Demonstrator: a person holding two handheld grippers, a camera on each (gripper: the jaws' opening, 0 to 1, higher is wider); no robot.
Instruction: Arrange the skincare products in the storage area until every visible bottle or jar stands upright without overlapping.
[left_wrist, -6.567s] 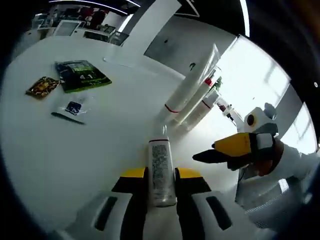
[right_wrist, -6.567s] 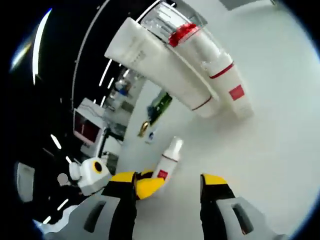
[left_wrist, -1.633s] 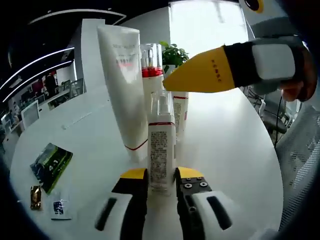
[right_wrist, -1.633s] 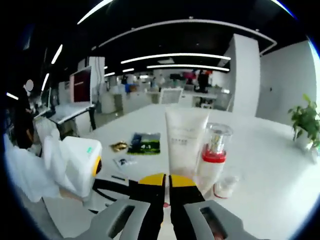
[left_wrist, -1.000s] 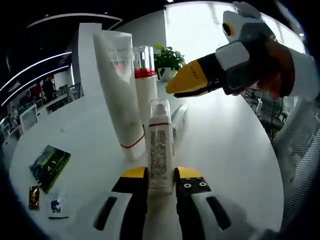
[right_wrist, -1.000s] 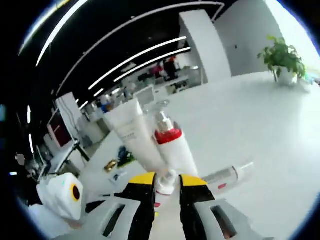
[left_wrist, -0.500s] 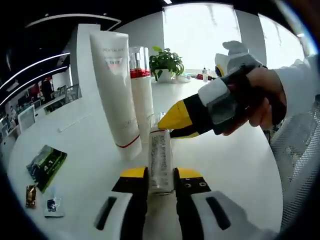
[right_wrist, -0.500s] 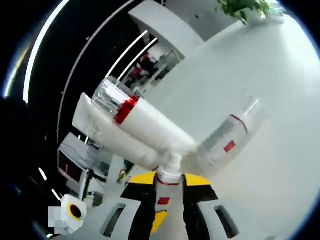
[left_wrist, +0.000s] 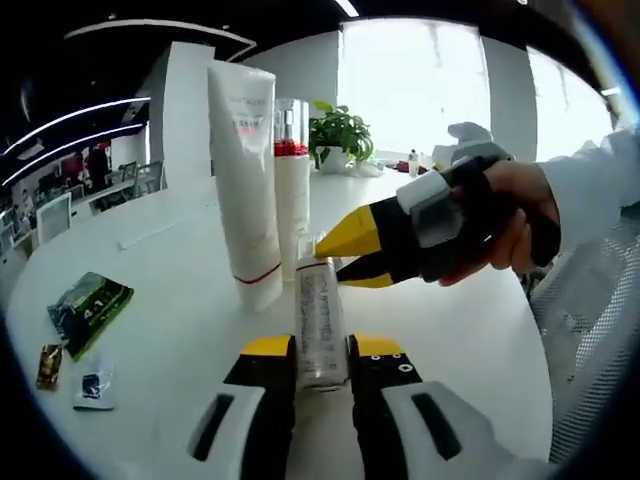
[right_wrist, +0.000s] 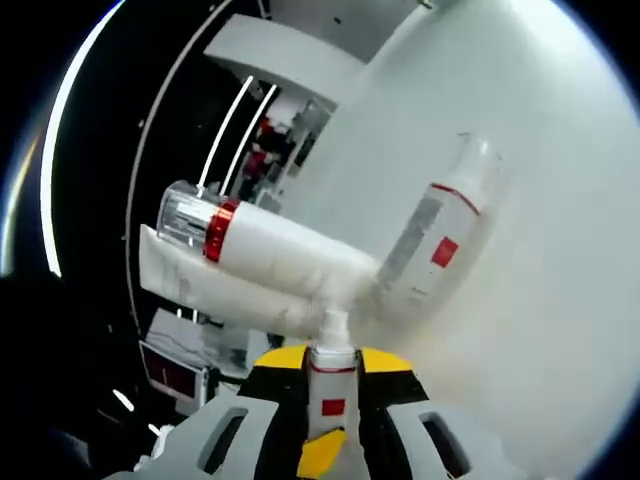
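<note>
White table (left_wrist: 160, 300), both grippers on one bottle (left_wrist: 320, 325).
Left gripper (left_wrist: 321, 347) clamps its base; right gripper (left_wrist: 345, 258) is closed on its neck, beside tube (left_wrist: 247, 190).

— What blocks the way ahead of the left claw (left_wrist: 322, 349)?
— A tall white tube (left_wrist: 247, 190) and a red-collared pump bottle (left_wrist: 292, 185) stand close together just behind; the right claw (left_wrist: 348, 252) crosses in from the right.
— Any open room?
— Bare desk (left_wrist: 170, 300) lies left, up to small packets (left_wrist: 76, 320) near the edge.
</note>
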